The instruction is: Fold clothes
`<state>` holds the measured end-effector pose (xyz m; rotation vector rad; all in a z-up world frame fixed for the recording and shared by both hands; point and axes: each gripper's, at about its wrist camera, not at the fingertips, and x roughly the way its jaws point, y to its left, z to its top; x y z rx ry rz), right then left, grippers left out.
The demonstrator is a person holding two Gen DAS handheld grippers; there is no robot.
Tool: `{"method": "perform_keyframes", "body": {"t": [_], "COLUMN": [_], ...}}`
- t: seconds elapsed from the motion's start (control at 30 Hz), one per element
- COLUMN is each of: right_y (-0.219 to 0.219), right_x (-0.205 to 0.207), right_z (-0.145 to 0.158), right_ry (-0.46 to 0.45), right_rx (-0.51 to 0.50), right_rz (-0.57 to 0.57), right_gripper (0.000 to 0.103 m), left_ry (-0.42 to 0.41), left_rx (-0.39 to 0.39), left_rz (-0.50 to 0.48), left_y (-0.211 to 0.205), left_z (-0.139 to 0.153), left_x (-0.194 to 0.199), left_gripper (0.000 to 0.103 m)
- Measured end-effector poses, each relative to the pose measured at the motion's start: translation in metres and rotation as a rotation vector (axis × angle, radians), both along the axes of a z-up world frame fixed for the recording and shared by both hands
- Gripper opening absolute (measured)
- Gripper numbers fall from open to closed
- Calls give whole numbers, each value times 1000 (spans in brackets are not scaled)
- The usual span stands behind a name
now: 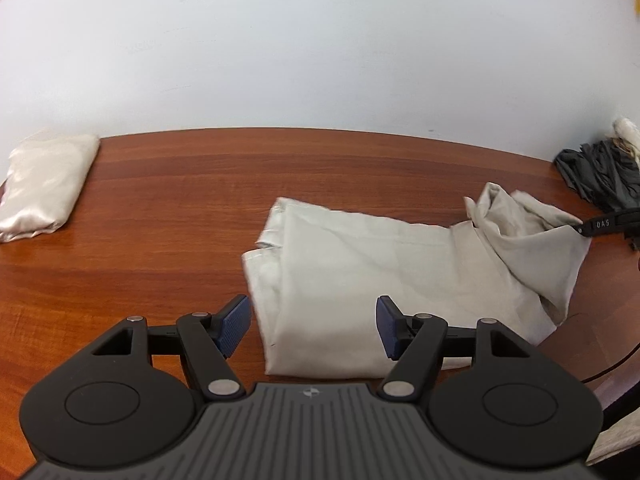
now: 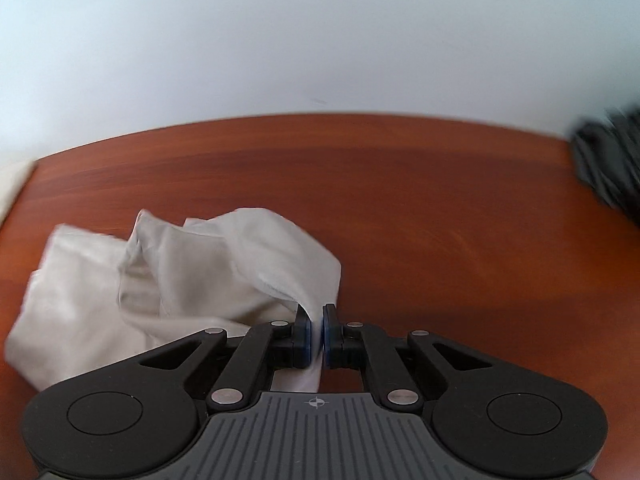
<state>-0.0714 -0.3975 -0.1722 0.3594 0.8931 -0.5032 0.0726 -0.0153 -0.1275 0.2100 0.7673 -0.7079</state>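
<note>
Right gripper (image 2: 316, 330) has the cloth's (image 1: 360, 280) right end.
We see it clenched on that raised corner; the cloth's length runs leftward across the table (image 1: 180, 200), under the spread, empty left gripper (image 1: 314, 326).

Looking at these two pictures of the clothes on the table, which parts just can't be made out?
- Near edge of the pale garment, left wrist view: hidden under the left tool.
- Dark bundle, right wrist view: blurred and cut off by the right edge.
- What kind of garment the right tool pinches: unclear, it is crumpled.
- Folded cream cloth: cut off at the left edge.
</note>
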Motion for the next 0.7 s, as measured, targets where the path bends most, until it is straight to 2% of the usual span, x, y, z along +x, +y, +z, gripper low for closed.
{"method": "perform_keyframes", "body": {"t": [0.13,0.23,0.4,0.47,0.53,0.63,0.7], "right_y": [-32,-46,-46,-44,-42,-32,-27], "right_x": [-35,-56,-62,-58,-51,-27,-15], "right_z": [-23,-33,-30,-25,-17,-11,-11], "right_ry": [74,111,90,65,32,15,23], "right_rx": [45,55,54,59,62,59,51], "right_rz": [-141,-200,-175,-139,-85,34,110], "right_gripper": [8,9,13,21,39,60,63], "left_ry": [-3,-5,-1,3,7,15,21], "left_rx": [-3,-3,4,8,11,21,32], "left_rz": [-53,-86,-101,-95,-88,-70,-56], "left_y": [-16,-26,-35,-37,-37,-36,-34], "left_z": [0,-1,-4,-6,-7,-10,-15], "left_x": [-4,-7,-10,-9,-9,-7,-4], "left_gripper": [73,73,73,73,74,75,76]}}
